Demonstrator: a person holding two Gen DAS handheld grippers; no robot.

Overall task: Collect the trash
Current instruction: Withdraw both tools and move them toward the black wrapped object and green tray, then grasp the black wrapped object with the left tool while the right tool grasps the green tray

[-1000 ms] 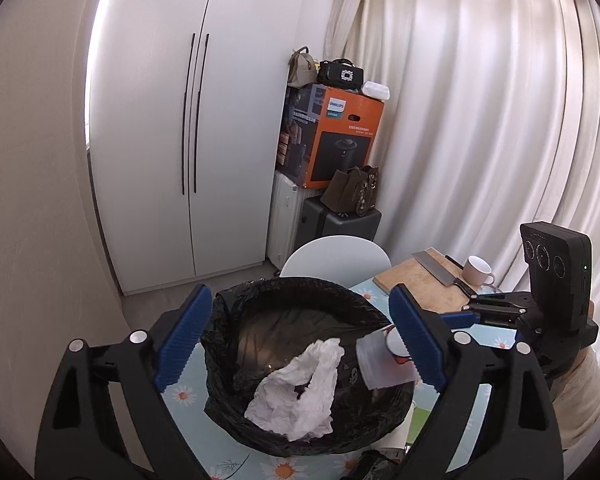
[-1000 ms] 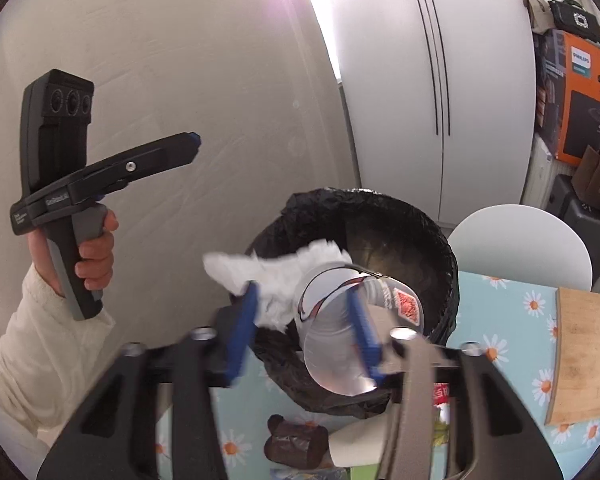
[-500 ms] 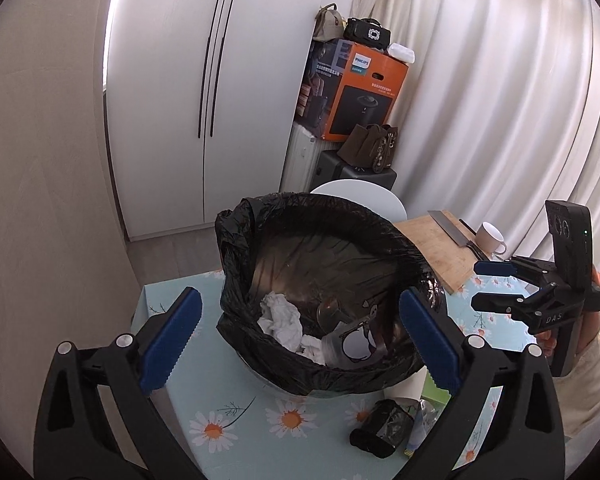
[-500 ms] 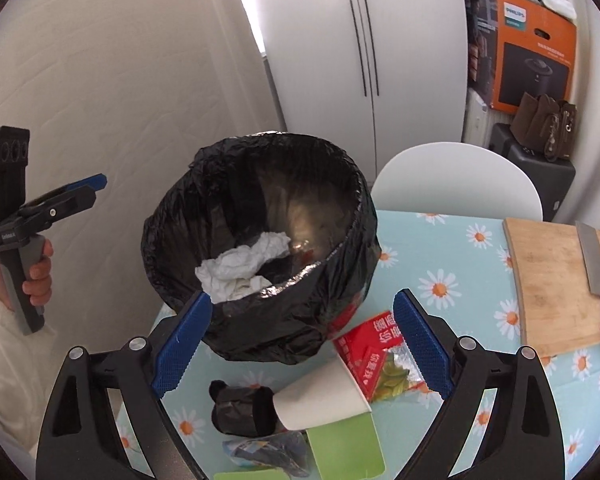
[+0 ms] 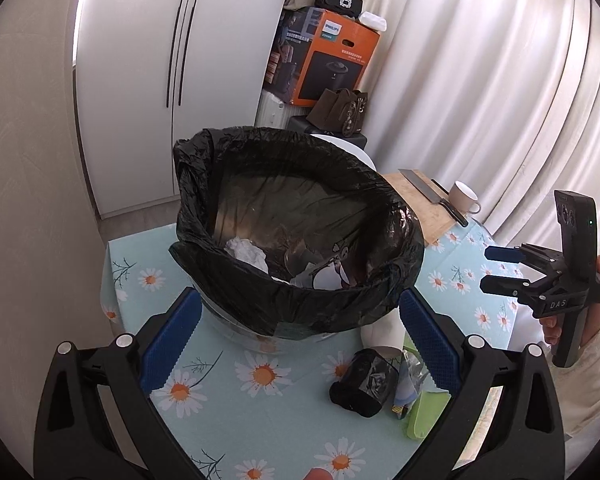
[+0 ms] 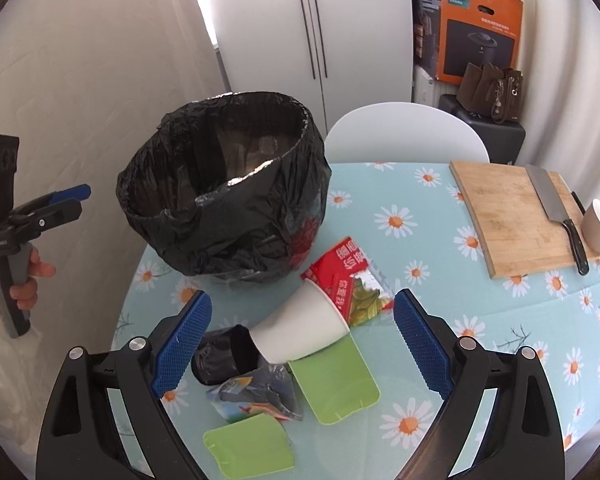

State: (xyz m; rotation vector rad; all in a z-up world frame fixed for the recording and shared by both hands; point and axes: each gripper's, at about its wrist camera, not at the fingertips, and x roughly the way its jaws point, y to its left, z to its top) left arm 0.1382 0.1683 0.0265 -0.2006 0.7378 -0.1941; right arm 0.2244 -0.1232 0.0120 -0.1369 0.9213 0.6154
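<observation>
Both tongs stand wide apart and hold nothing: the left tongs (image 5: pixel 300 344) hang just short of the black-lined bin (image 5: pixel 300 240), with crumpled tissue (image 5: pixel 246 250) lying inside it. Between and just beyond the right tongs (image 6: pixel 302 342), on the counter (image 6: pixel 420 240), lie a tipped white paper cup (image 6: pixel 300 330), a red snack wrapper (image 6: pixel 348 276), green plastic pieces (image 6: pixel 334 380) and a black roll (image 6: pixel 216 358), with the bin farther ahead to the left.

the left gripper (image 5: pixel 300 332) is held with its blue-padded fingers (image 5: pixel 172 338) spread wide and nothing between them. the right gripper (image 6: pixel 302 338) is likewise spread wide and empty, off to the right.
</observation>
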